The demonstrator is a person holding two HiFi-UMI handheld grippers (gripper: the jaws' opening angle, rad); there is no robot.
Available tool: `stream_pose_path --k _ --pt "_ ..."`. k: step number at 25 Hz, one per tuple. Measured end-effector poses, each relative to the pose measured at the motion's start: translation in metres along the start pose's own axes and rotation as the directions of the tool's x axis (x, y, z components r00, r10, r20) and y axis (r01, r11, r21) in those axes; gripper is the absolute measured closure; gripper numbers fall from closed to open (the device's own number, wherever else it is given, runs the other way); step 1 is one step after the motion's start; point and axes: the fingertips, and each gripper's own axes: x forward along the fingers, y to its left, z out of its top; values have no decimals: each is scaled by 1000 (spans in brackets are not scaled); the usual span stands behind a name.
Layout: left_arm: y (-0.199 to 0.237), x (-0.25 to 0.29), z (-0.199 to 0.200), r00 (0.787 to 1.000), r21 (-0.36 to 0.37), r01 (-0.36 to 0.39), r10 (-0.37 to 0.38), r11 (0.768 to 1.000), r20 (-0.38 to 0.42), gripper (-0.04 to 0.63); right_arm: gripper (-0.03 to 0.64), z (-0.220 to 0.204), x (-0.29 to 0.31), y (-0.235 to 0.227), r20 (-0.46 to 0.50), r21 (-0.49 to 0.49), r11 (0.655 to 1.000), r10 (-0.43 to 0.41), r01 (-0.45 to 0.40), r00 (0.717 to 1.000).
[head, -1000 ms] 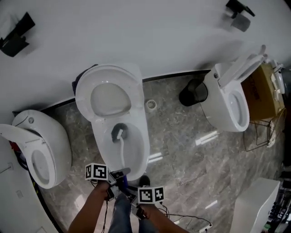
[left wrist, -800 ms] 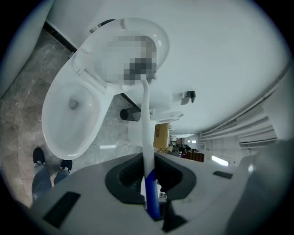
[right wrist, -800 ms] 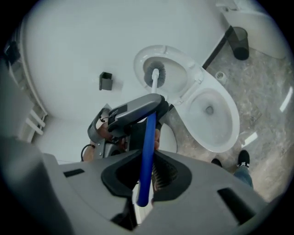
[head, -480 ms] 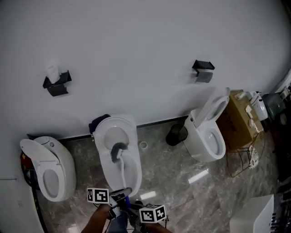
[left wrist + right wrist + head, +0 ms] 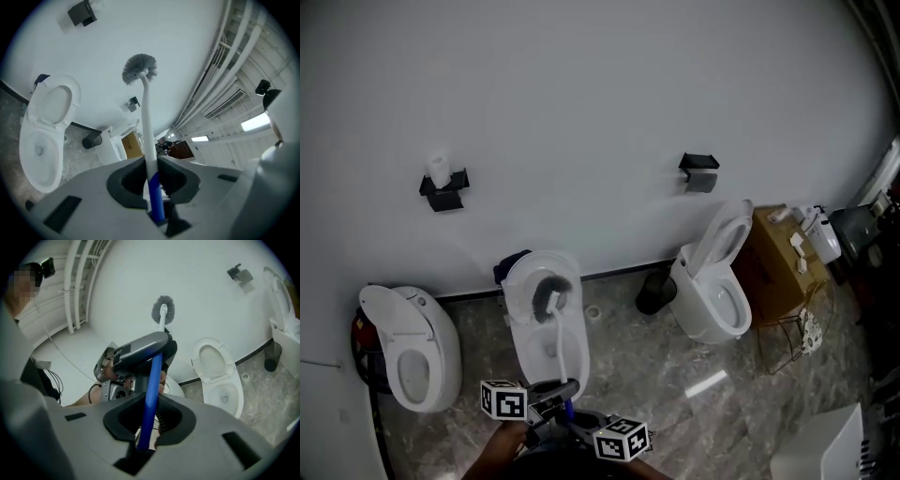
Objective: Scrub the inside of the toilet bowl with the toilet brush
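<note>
Lifted since a second ago, the toilet brush (image 5: 547,293) is no longer down in the toilet bowl (image 5: 534,358). From the head view its bristle end now shows in front of the raised lid, clear above the bowl, and far more of the white wall is in sight. The left gripper (image 5: 546,394) and right gripper (image 5: 581,424) sit close together at the bottom edge, both on the lower end of the handle, the left one farther up it. Two more toilets stand to either side on the marble floor (image 5: 675,375).

From the left gripper view, the jaws are closed tight on the handle where white meets blue. The brush (image 5: 139,69) rises against the wall, with the bowl (image 5: 40,145) low at the left.

From the right gripper view, the jaws are pinched on the blue end of the handle, just behind the left gripper (image 5: 143,350), which clasps the same handle farther along. The bowl (image 5: 225,392) lies off to the right.
</note>
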Motion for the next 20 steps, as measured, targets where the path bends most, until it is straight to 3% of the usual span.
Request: stream_pose_path --k 6,11,20 --pt "-42 -15 23 991 82 100 -106 992 80 545 568 25 -10 24 57 -156 987 43 -34 997" --pt "-50 -21 24 996 157 47 -58 986 62 546 568 25 -5 35 53 -188 981 54 -43 997" --pt "-52 -23 25 997 166 36 -47 986 64 546 569 25 -4 37 56 -187 982 54 -43 997"
